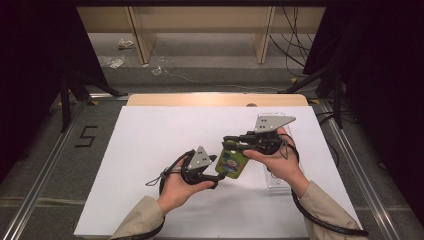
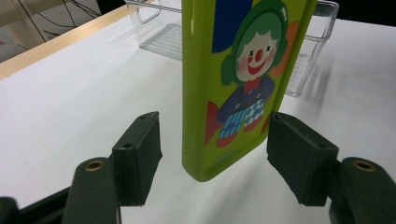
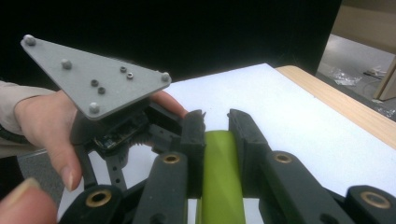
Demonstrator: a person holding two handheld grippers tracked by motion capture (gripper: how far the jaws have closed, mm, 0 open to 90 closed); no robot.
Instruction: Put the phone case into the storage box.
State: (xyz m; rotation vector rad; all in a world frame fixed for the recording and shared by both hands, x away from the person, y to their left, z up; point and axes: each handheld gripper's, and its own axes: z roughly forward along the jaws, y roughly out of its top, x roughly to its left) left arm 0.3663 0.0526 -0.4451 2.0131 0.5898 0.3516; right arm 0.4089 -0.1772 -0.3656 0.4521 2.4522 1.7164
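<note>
Probably light, stiff, slippery green phone case (image 1: 233,163) clamped in right claw (image 1: 231,143), left claw (image 2: 215,156) parted around its lower end, pads at 3 and 9 o'clock, best gripped by narrow edges.

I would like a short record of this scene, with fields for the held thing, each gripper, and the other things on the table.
held thing: green phone case with a clown picture
right gripper: shut on the phone case
left gripper: jaws either side of the case's lower end, pads not touching
nearby: clear plastic tray behind the case
surface: white table
</note>
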